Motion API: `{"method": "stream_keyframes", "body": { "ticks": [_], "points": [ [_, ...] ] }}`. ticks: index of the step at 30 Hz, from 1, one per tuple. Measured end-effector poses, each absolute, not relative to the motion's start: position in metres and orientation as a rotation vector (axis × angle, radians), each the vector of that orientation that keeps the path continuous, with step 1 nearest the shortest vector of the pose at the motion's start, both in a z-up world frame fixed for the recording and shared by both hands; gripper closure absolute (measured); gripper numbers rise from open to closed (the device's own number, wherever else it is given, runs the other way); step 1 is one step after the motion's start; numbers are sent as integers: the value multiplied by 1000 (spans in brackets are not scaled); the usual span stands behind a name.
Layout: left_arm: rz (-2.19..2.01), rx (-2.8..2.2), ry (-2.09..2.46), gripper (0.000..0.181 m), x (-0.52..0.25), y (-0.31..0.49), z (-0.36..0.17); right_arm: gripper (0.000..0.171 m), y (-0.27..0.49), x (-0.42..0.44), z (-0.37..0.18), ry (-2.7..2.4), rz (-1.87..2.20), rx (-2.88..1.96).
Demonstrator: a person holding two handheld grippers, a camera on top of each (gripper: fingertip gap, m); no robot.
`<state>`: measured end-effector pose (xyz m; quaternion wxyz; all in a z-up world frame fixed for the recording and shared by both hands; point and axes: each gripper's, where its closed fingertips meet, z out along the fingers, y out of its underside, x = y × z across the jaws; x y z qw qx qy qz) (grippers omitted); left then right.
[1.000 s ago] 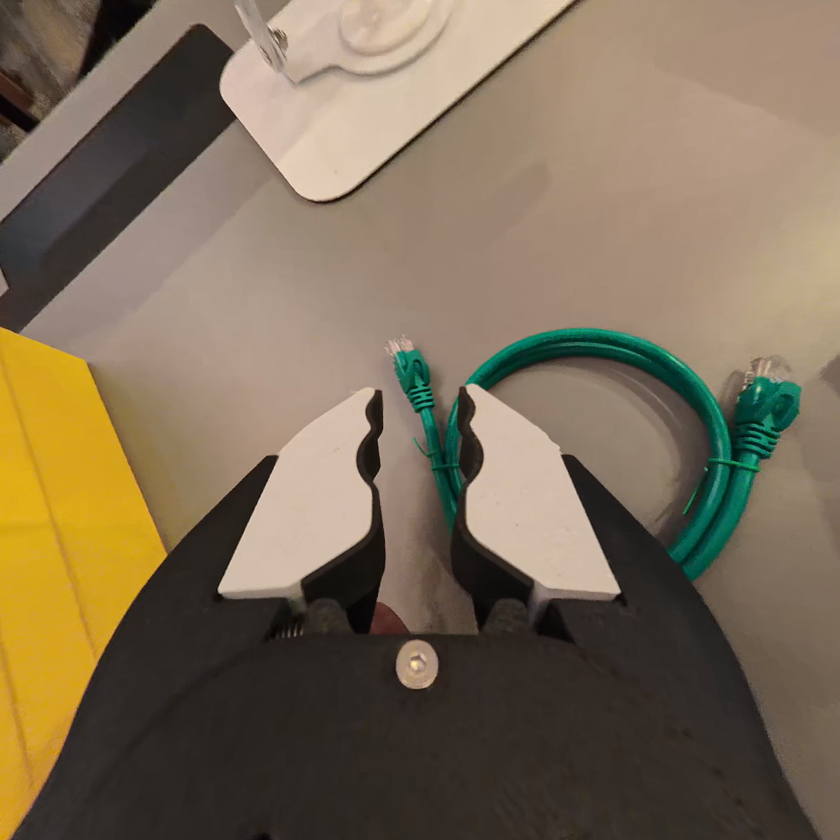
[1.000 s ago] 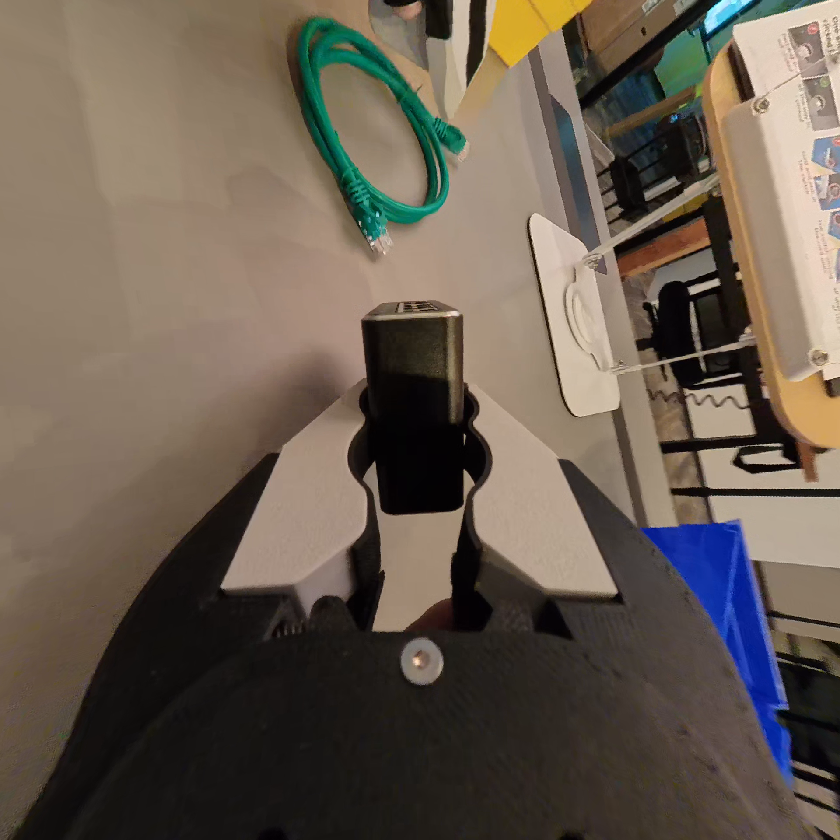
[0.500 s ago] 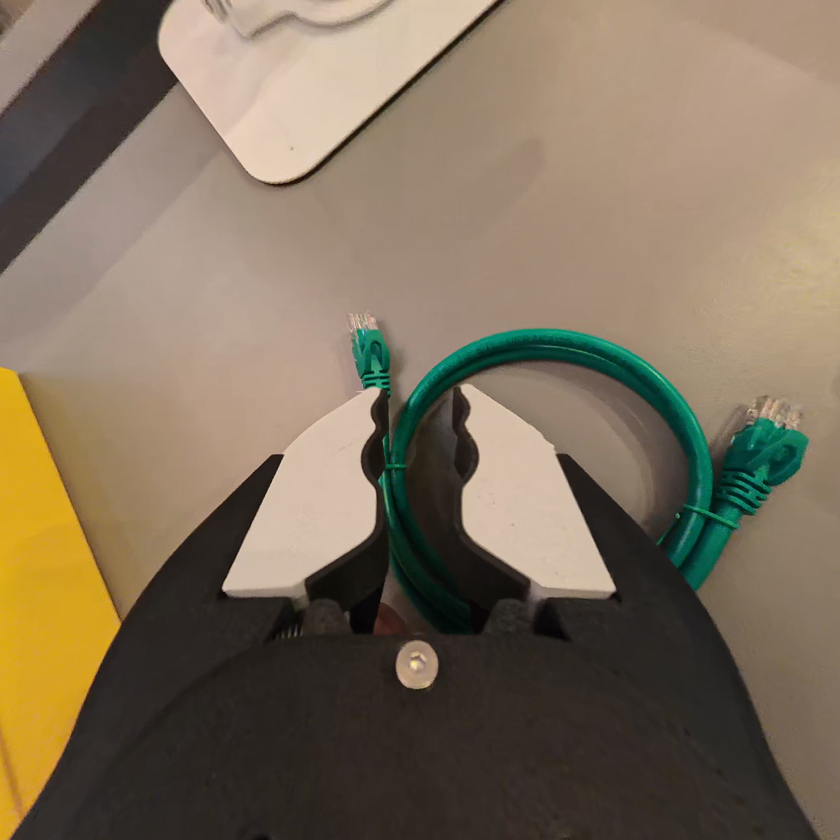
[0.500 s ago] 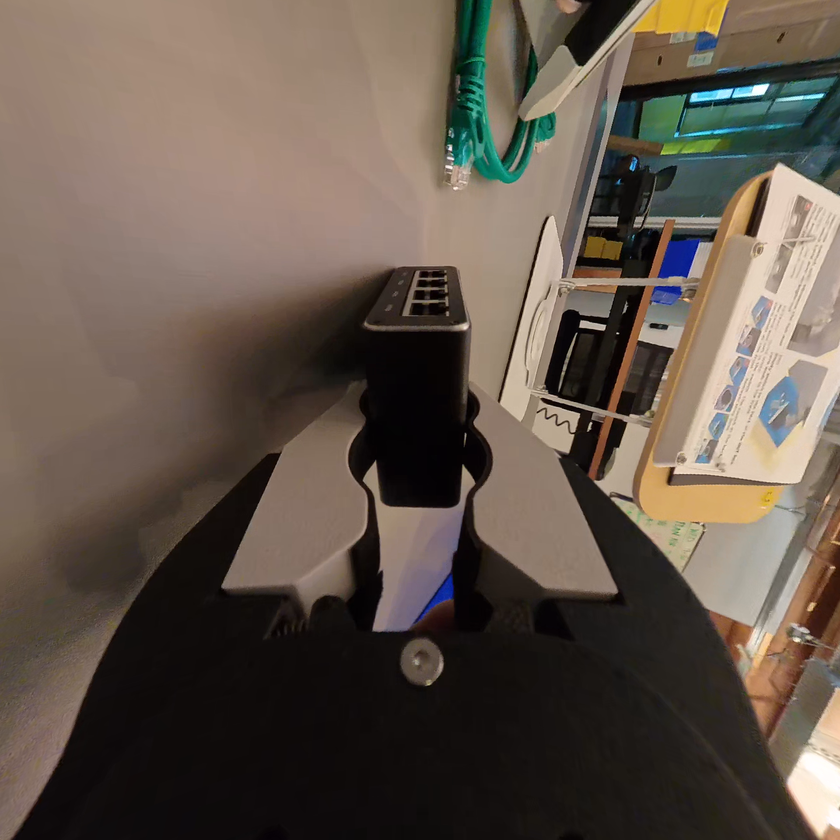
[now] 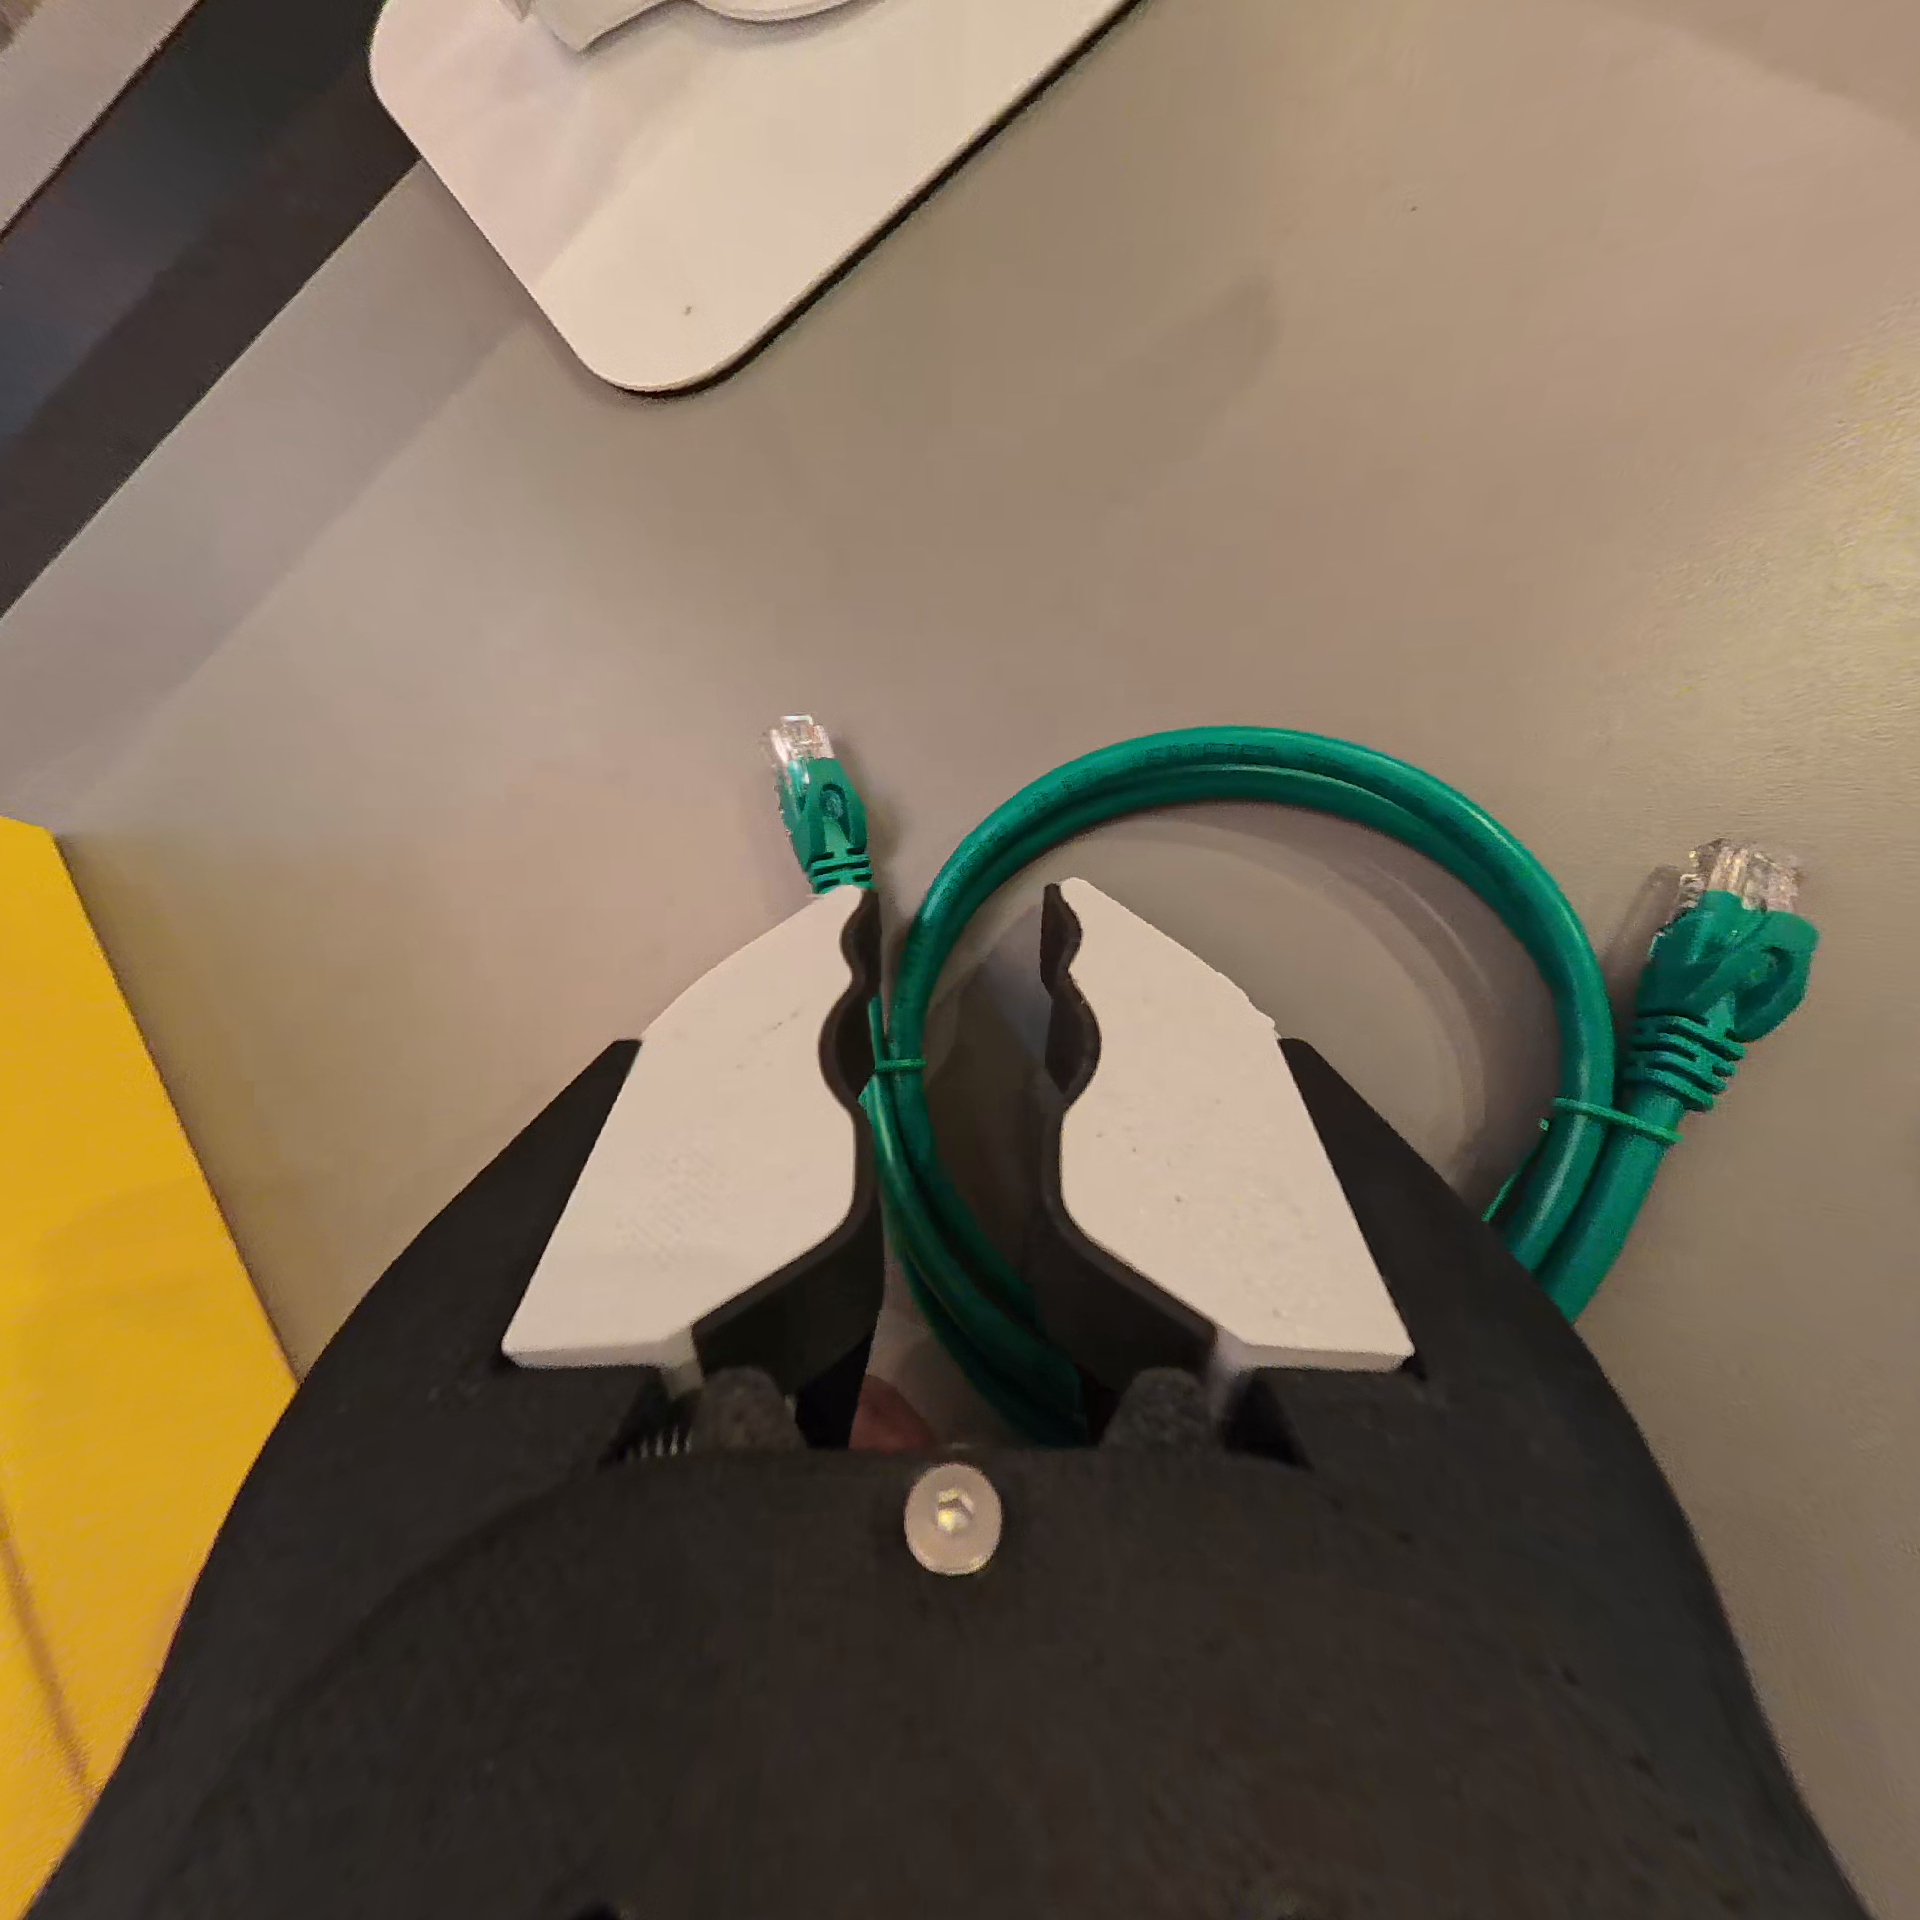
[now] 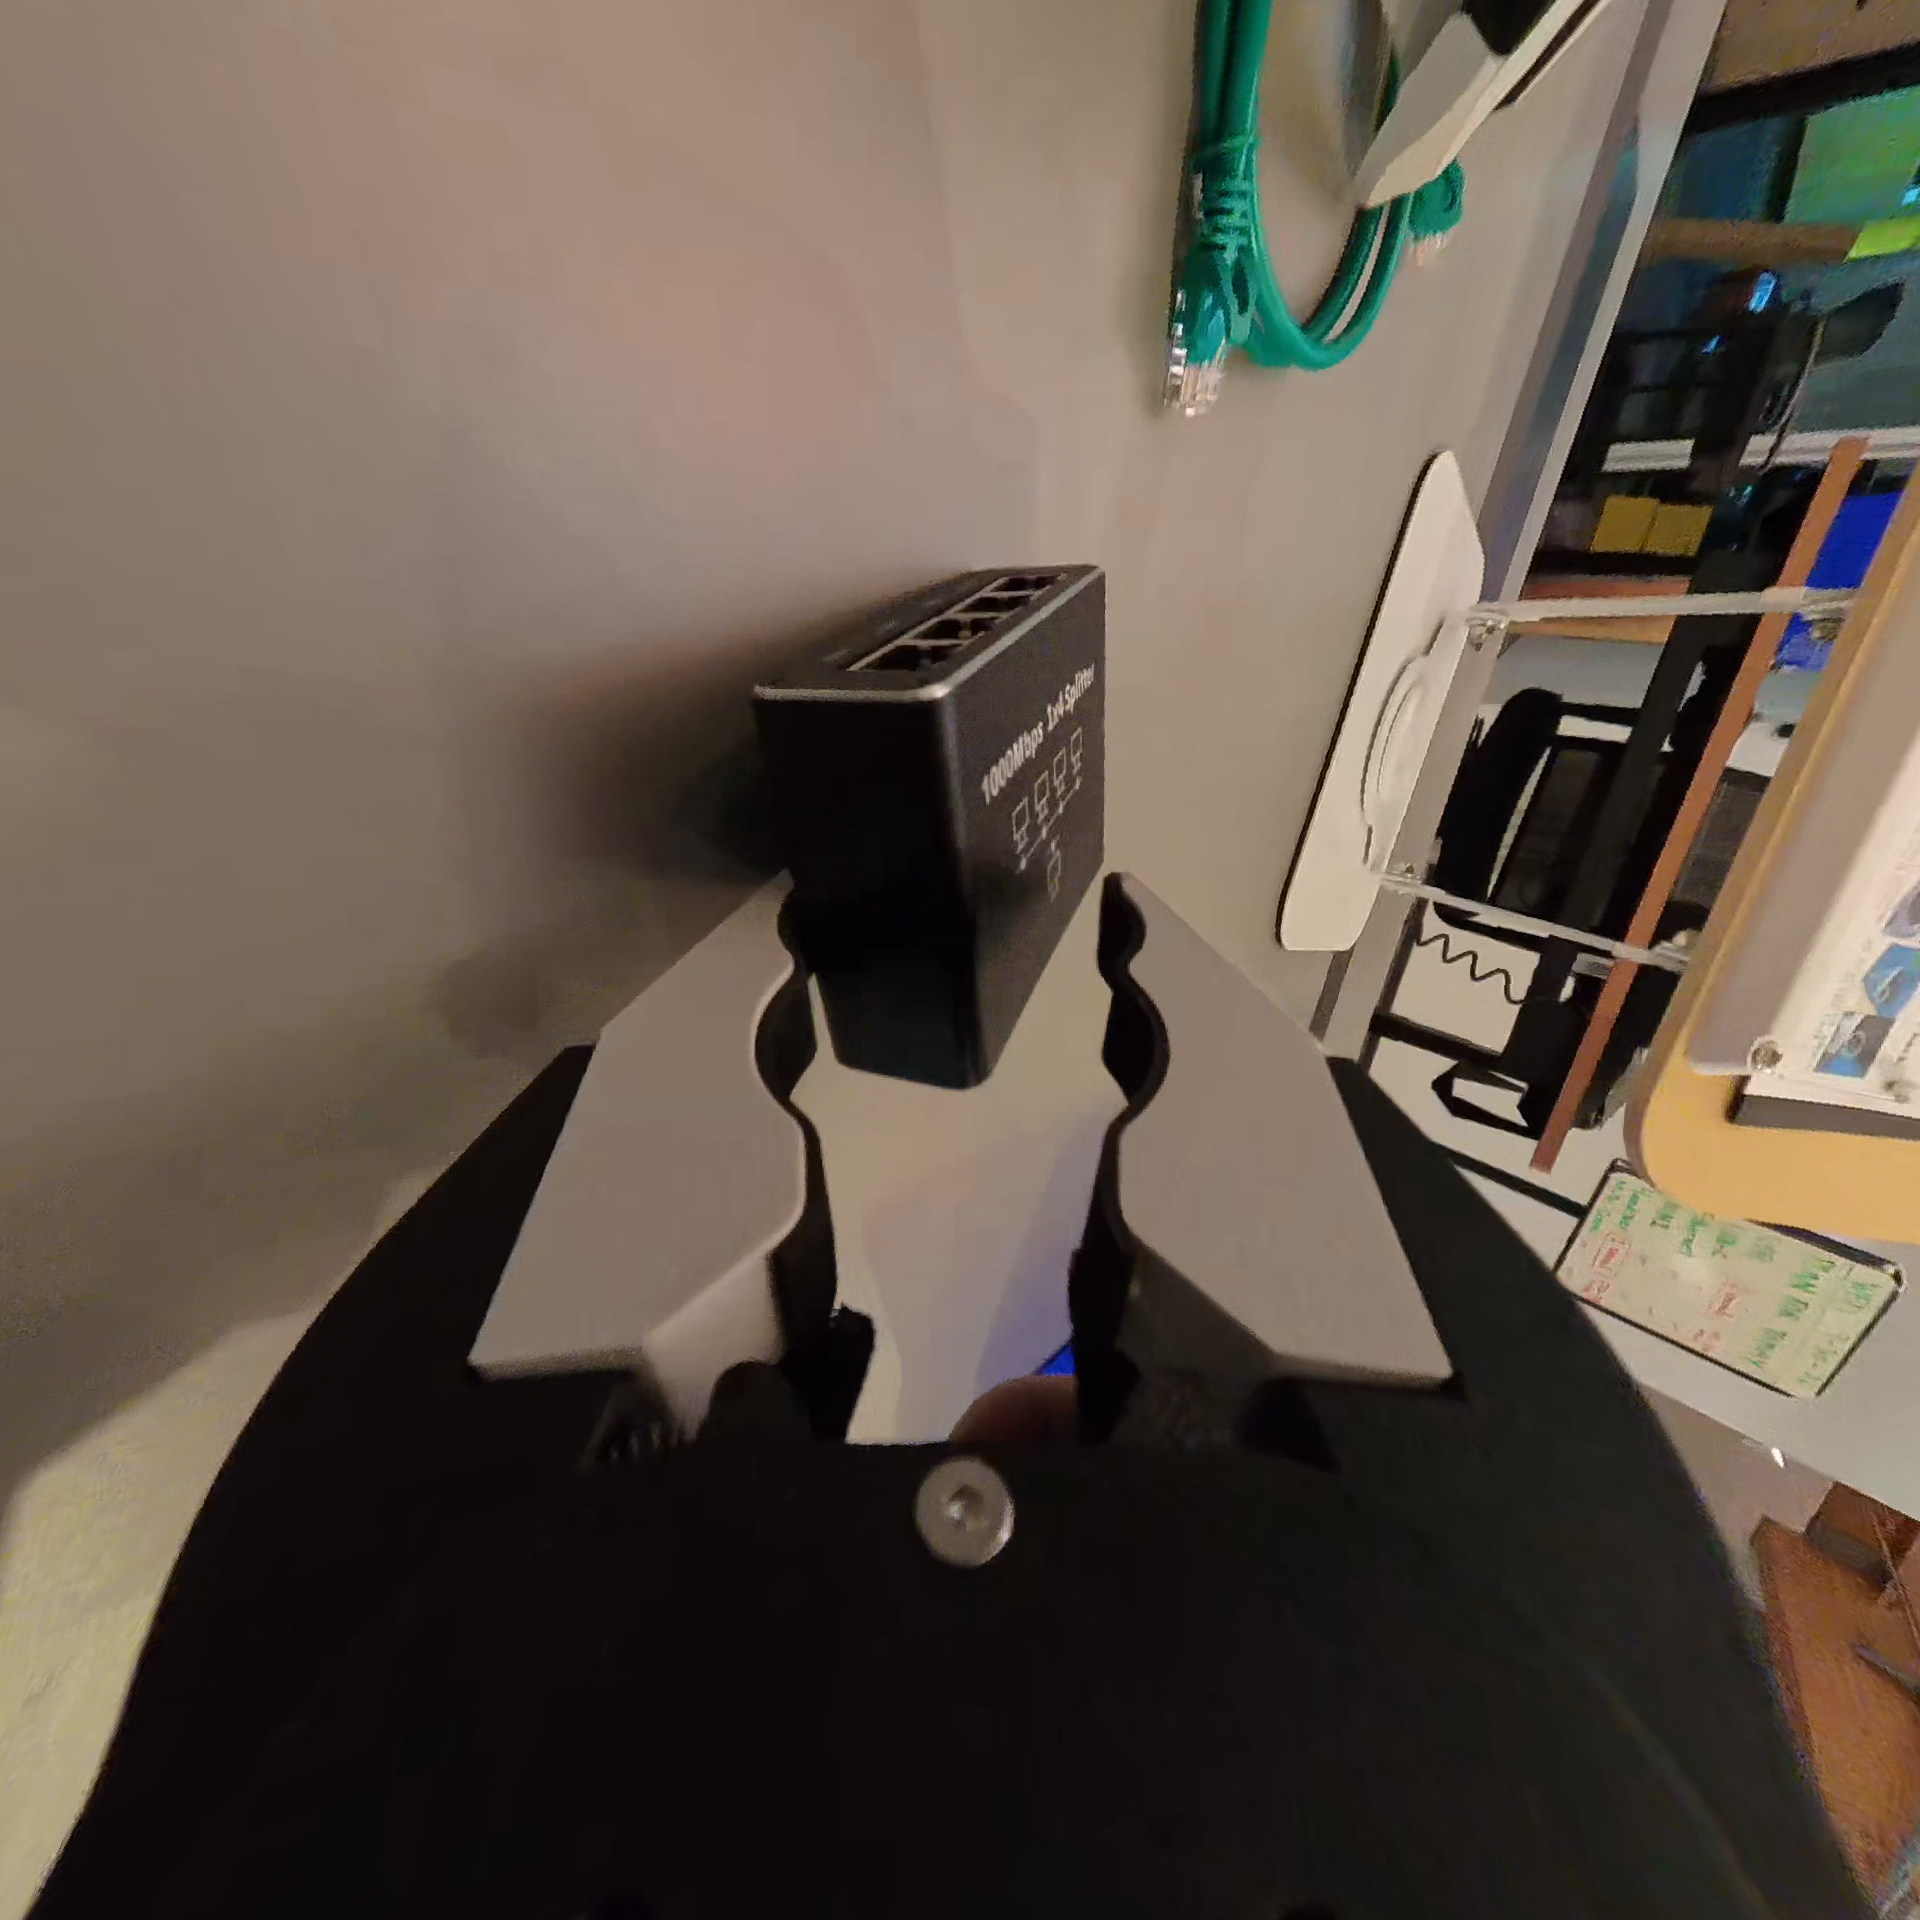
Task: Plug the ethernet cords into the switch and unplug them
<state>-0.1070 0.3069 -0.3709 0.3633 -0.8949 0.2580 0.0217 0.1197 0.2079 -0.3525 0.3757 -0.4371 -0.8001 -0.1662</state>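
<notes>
The left gripper (image 5: 961, 904) stands with its two white fingers (image 5: 727, 1122) spread, a clear gap between the tips. Strands of the coiled green ethernet cord (image 5: 1247, 764) run through that gap, lying close against the inner edge of the left-hand finger; the other finger is apart from them, so nothing is clamped. One clear-tipped plug (image 5: 816, 805) of the cord pokes out just past the tip of the left-hand finger. The cord's loop curves round beyond the right-hand finger to a second plug (image 5: 1730, 935), which lies on the far side of the loop from the first. The cord rests on the grey table (image 5: 1351, 468). Beyond the cord, near the table's far edge, sits a white rounded base plate (image 5: 727, 208), and well to the left of the cord lies a yellow sheet (image 5: 94, 1195).

The right gripper (image 6: 945, 914) is also released, its fingers (image 6: 665, 1122) wide apart. The black switch (image 6: 935, 831) lies between the tips, tilted, touching or nearly touching the left-hand finger and clear of the right-hand one. Its row of ports (image 6: 935, 634) faces away from the gripper. Well beyond the switch lies the same green cord (image 6: 1247, 270) on the grey table (image 6: 520, 364), a plug (image 6: 1195, 364) pointing back toward the switch. To the right of the switch stands the white base plate (image 6: 1382, 727) with clear rods, carrying a board (image 6: 1787, 935) with printed sheets.
</notes>
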Motion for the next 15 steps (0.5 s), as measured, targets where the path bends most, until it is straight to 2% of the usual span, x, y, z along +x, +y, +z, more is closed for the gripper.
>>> {"method": "stream_keyframes", "body": {
  "ticks": [8,13,15],
  "points": [
    [73,-2333,637,152,-121,301,-372,113,189,136,-352,-2083,-375,-1168],
    [69,-2310,695,161,-119,299,-374,109,169,150,-347,-2134,-234,-1228],
    [56,-2285,783,162,-112,295,-374,120,157,147,-331,-2108,-59,-1243]
  ]
}}
